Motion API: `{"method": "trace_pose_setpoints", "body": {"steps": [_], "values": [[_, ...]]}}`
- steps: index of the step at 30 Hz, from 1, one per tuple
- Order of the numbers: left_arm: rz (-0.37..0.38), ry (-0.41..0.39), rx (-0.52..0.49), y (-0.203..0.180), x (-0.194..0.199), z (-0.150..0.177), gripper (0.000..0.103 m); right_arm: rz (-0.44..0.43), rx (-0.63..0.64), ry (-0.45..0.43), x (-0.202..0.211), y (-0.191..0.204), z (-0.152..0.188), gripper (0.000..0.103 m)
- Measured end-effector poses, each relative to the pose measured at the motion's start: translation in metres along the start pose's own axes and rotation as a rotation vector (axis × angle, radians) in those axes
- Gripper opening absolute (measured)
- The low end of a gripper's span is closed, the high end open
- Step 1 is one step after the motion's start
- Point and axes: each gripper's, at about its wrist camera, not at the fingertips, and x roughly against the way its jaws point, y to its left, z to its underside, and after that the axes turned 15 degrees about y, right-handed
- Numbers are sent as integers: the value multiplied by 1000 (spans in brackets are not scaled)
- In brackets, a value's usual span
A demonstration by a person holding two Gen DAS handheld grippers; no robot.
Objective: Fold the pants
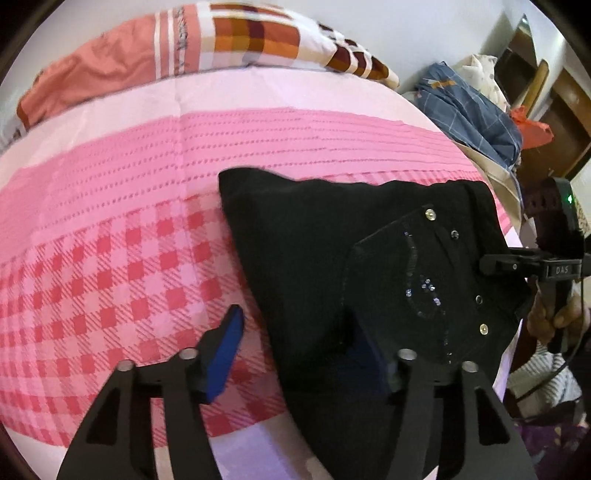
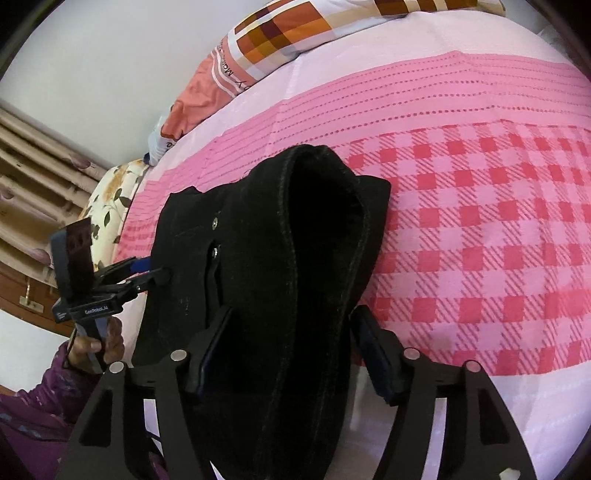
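Black pants (image 1: 332,251) lie folded into a thick bundle on the pink checked bedcover (image 1: 110,258), studs and sequins on the pocket facing up. My left gripper (image 1: 303,350) is open: its left blue pad (image 1: 225,354) hangs over bare bedcover, the other finger rests against the pants' near edge. My right gripper (image 2: 291,350) is open too, its fingers straddling the raised fold of the pants (image 2: 295,258) without pinching it. Each gripper shows in the other's view at the bundle's side: the right gripper (image 1: 491,264) and the left gripper (image 2: 151,271).
Orange checked pillows (image 1: 258,33) lie along the far edge of the bed. A heap of blue and white clothes (image 1: 469,107) sits off the bed's right side. A floral cushion (image 2: 110,199) and wooden furniture stand beyond the left side. A person's hand (image 2: 92,347) grips a handle.
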Motion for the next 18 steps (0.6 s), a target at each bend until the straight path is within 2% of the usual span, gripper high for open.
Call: {"method": "trace_pose_setpoints", "body": {"steps": [2,6,10,12,13,14,16,18], "values": [[79,22,15,7,-5,-1,66,-5,13,3,-1,1,1,66],[103,39,-68,-8,-10,-3,70,-15,45,11,-9,11,-4,65],[113,-10,-75,-22,-13,-3,70,-92,21,14,-20,15,-5,41],[96,-33,-76,-28,-10,0,62,-125,6,-5,-18,16,-3,37],[86,-48,-68,-28,-6,2,44,-153,-8,-15,-16,15,0,36],[93,-63,-51,-25,-1,4,34,-176,-17,-20,-15,14,1,35],[113,-75,-25,-21,4,4,30,-194,-28,-29,-14,15,2,35],[99,-86,-22,-23,7,6,29,-206,-33,-37,-14,17,4,34]]}}
